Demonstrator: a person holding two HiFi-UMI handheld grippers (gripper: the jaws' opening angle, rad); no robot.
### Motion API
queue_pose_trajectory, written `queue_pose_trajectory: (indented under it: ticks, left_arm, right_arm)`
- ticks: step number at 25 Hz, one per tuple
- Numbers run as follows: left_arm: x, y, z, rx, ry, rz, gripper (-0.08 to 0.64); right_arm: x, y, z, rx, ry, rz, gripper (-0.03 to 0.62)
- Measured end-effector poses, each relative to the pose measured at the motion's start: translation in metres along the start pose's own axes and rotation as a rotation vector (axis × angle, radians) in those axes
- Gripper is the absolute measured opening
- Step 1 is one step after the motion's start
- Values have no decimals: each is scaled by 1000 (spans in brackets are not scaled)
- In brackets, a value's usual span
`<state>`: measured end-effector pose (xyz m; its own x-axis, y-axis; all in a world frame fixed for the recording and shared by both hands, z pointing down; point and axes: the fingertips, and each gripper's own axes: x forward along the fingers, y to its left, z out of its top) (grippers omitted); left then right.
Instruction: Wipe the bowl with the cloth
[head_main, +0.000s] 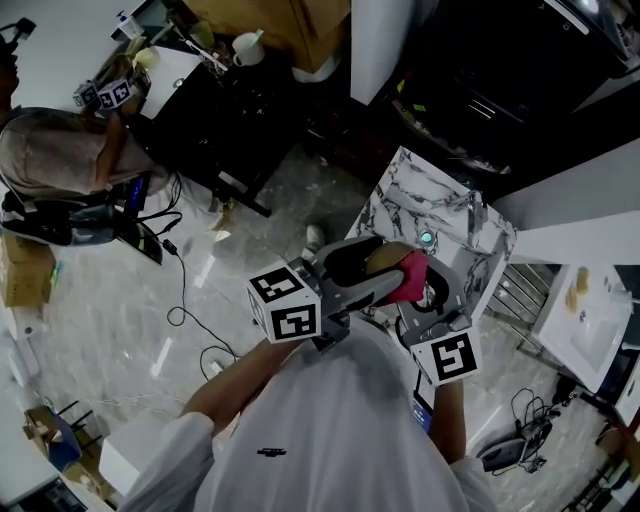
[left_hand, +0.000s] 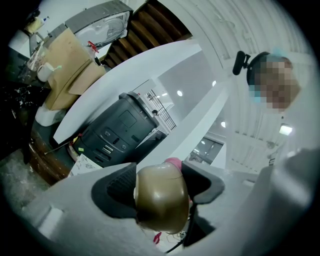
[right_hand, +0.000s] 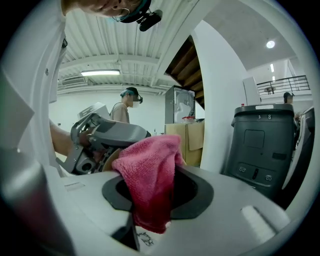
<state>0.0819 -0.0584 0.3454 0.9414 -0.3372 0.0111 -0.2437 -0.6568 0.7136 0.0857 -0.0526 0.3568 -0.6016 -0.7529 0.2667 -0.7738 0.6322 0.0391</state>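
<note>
Left gripper (left_hand: 159, 192) fingers clamped on the brown bowl (left_hand: 161, 202), held in the air above the marble worktop (head_main: 420, 205); right gripper (right_hand: 157, 187) fingers clamped on the pink cloth (right_hand: 150, 170), right against the bowl, presumably steadied for rubbing.

This looks like an open, loft-like robotics lab, not a home: a ribbed ceiling (right_hand: 95, 47) with a strip light (right_hand: 100, 72) and a staircase underside (right_hand: 186, 65) fill the top of the right gripper view. In the head view, loose cables (head_main: 184, 285) trail over the marbled floor (head_main: 100, 300) at left. At upper left, a second person (head_main: 50, 150) with a marker cube (head_main: 115, 93) sits beside a cluttered dark bench (head_main: 215, 140).
</note>
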Motion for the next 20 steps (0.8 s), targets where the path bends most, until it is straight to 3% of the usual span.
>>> queue_pose_trajectory:
  ticks: [3,12,17,20]
  left_arm:
    - [-1,4,6,6,-1,1,290]
    - [10,5,14,52,0,2,290]
    - [16,4,16,71,2,15,290]
    - [19,1,16,107,19,17,290]
  right_arm:
    - [2,-5,-3,-43,18,25,140]
    - [-3,-13,-12,-34,66,-10,140]
    - [0,4,-18,-91,120,30,140]
    - [6,10,-11,-130,101,61,138]
